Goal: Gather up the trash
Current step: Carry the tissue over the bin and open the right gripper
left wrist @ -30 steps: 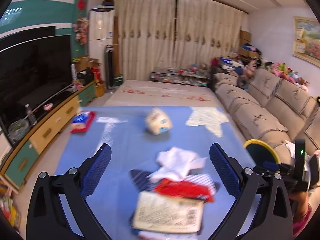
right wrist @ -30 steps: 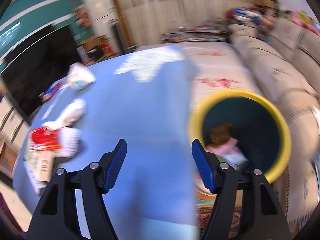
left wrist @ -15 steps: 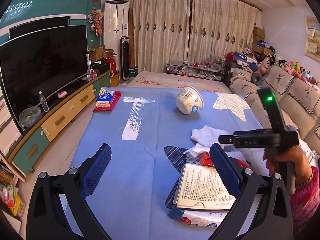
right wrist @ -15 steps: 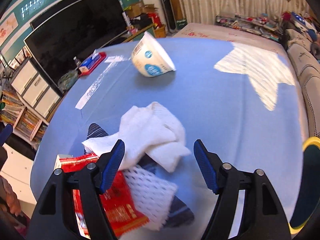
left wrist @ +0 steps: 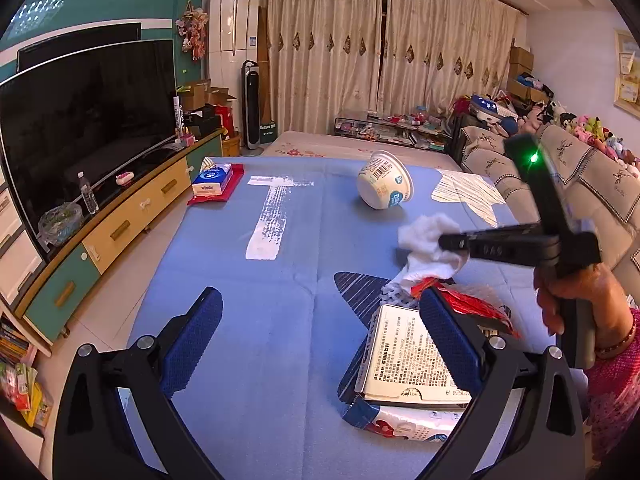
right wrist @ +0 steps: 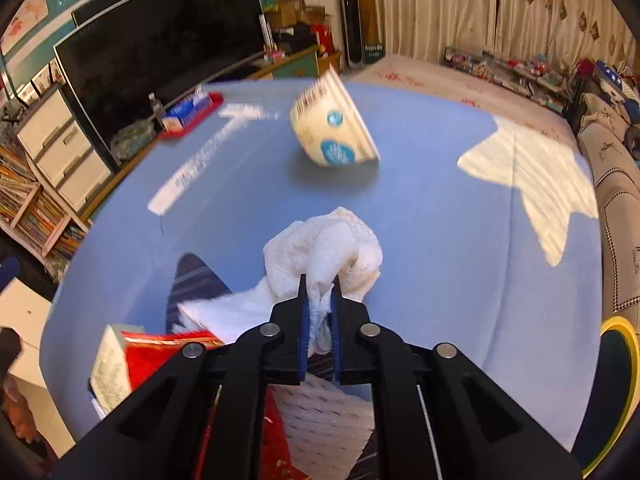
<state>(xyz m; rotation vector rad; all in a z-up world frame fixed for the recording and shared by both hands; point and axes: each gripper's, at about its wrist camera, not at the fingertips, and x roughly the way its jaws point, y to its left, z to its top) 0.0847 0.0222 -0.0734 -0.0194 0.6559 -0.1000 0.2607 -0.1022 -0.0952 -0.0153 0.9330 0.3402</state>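
From the left wrist view, the left gripper (left wrist: 318,330) hangs with jaws spread wide and empty over the blue surface (left wrist: 256,320). Ahead lie a flattened carton (left wrist: 408,368), a red wrapper (left wrist: 468,304) and a tipped paper bowl (left wrist: 384,186), all uncollected.

From the right wrist view, the right gripper (right wrist: 319,308) has its jaws clenched on the crumpled white tissue (right wrist: 320,248), which seems barely raised off the surface. The yellow-rimmed bin (right wrist: 624,360) shows at the right edge. I judge the task is barely begun; the tissue must reach the bin.
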